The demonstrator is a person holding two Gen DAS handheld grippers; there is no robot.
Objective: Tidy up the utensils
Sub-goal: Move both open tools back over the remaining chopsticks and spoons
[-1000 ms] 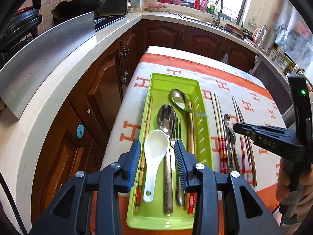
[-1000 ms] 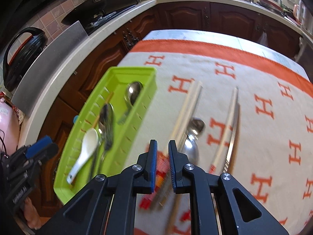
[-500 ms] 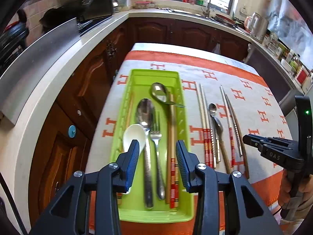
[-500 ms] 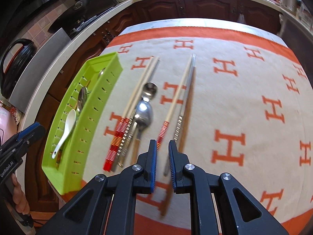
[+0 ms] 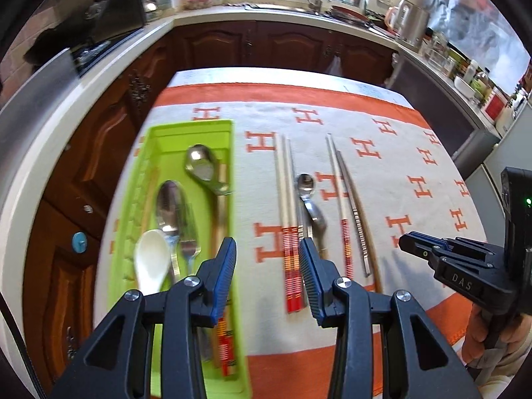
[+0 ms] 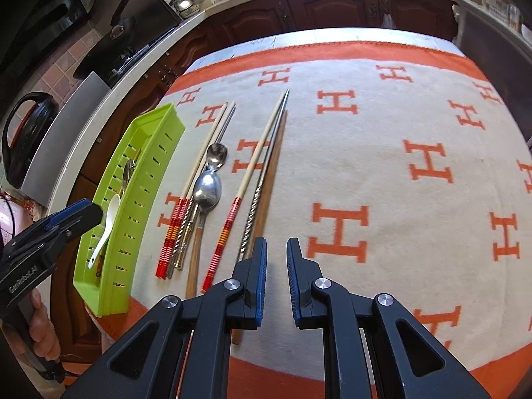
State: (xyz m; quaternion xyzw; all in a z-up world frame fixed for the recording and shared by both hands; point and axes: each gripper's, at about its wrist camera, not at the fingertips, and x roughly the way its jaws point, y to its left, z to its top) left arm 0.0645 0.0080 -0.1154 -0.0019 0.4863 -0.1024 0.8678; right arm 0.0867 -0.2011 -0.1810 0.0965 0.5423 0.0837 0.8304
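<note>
A green utensil tray (image 5: pixel 159 139) at the table's left holds a white spoon (image 5: pixel 151 261), metal spoons, a fork and chopsticks. On the cloth lie a pair of red-ended chopsticks (image 5: pixel 289 219), two small metal spoons (image 5: pixel 307 188) and more chopsticks (image 5: pixel 349 206). My left gripper (image 5: pixel 267 276) is open and empty, above the tray's right wall and the red-ended chopsticks. My right gripper (image 6: pixel 276 276) is open by a narrow gap, empty, just right of the chopsticks (image 6: pixel 256 163). The tray (image 6: pixel 146 179) and spoons (image 6: pixel 207 189) also show in the right wrist view.
An orange-and-cream patterned cloth (image 6: pixel 382 166) covers the table. Dark wood cabinets and a white counter (image 5: pixel 66 99) run along the left and back. A sink and kettle (image 5: pixel 409 23) stand at the back.
My left gripper has moved right, from over the tray to over its right wall and the loose chopsticks. My right gripper has moved right and back, and its gap has widened slightly.
</note>
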